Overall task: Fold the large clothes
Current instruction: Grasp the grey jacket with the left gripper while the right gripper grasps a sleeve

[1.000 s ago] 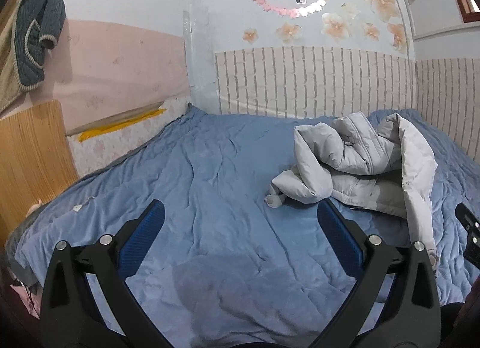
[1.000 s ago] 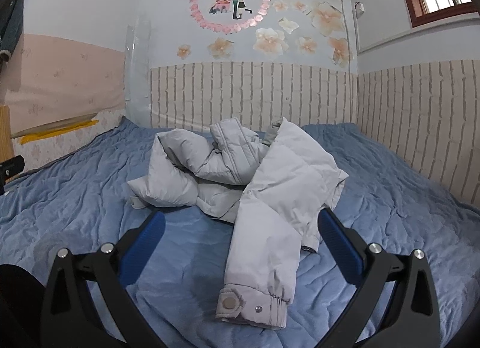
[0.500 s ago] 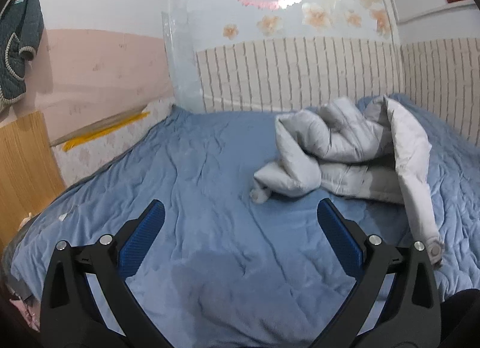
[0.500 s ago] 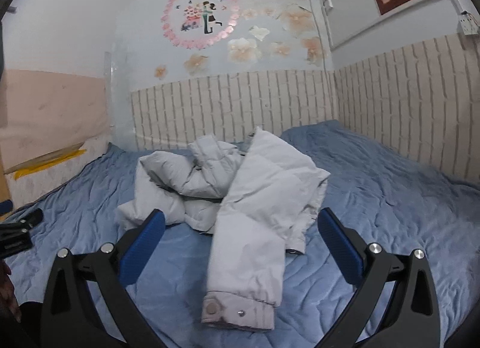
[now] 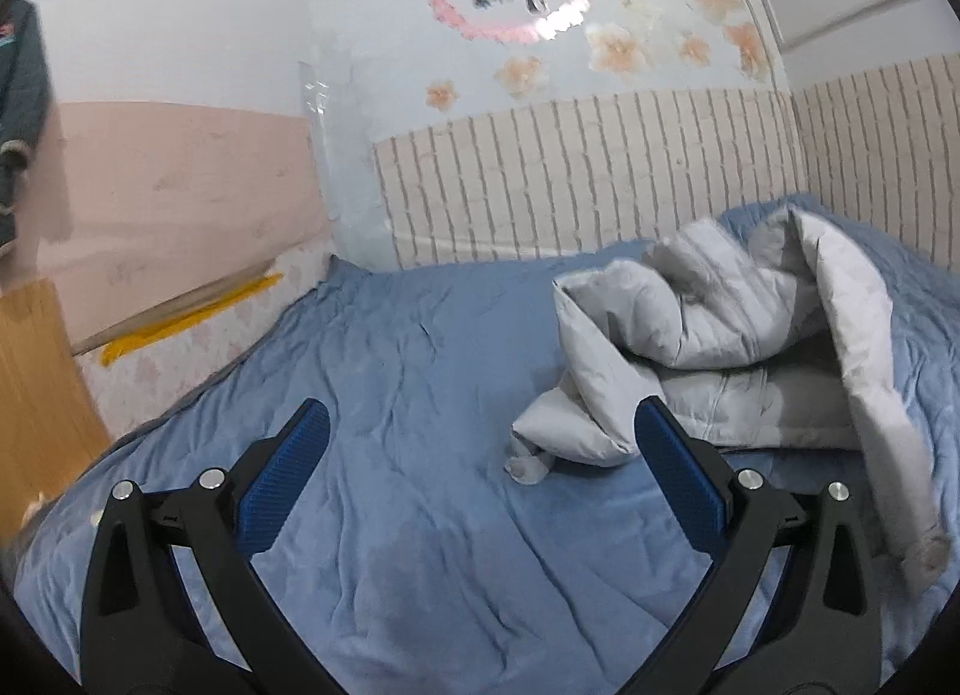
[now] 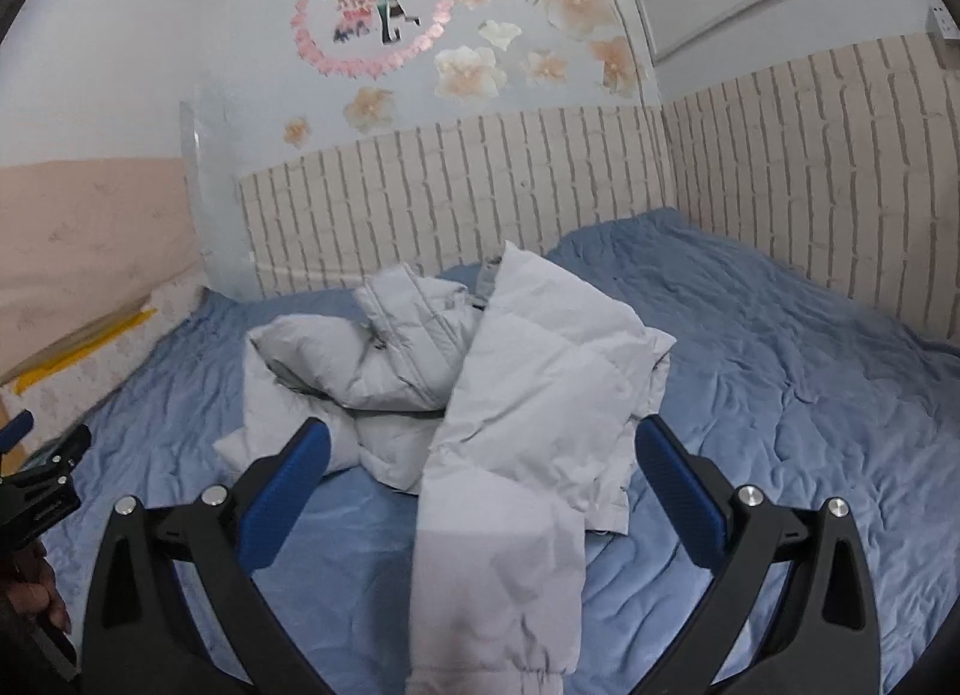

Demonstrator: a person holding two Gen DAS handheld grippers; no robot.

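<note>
A pale grey puffer jacket lies crumpled on the blue bedspread. One long sleeve runs toward me between the open fingers of my right gripper, its cuff at the bottom edge. In the left wrist view the jacket sits to the right, with a second sleeve's cuff on the bed ahead. My left gripper is open over bare bedspread, left of the jacket. Neither gripper holds anything.
White brick-pattern wall panels border the bed at the back and right. A wooden board and pink wall panel stand on the left. The left gripper and a hand show at the right wrist view's left edge.
Both grippers have moved forward toward the jacket, which looms larger. The sleeve's cuff has slid down to the bottom edge of the right wrist view. Both stay open.
</note>
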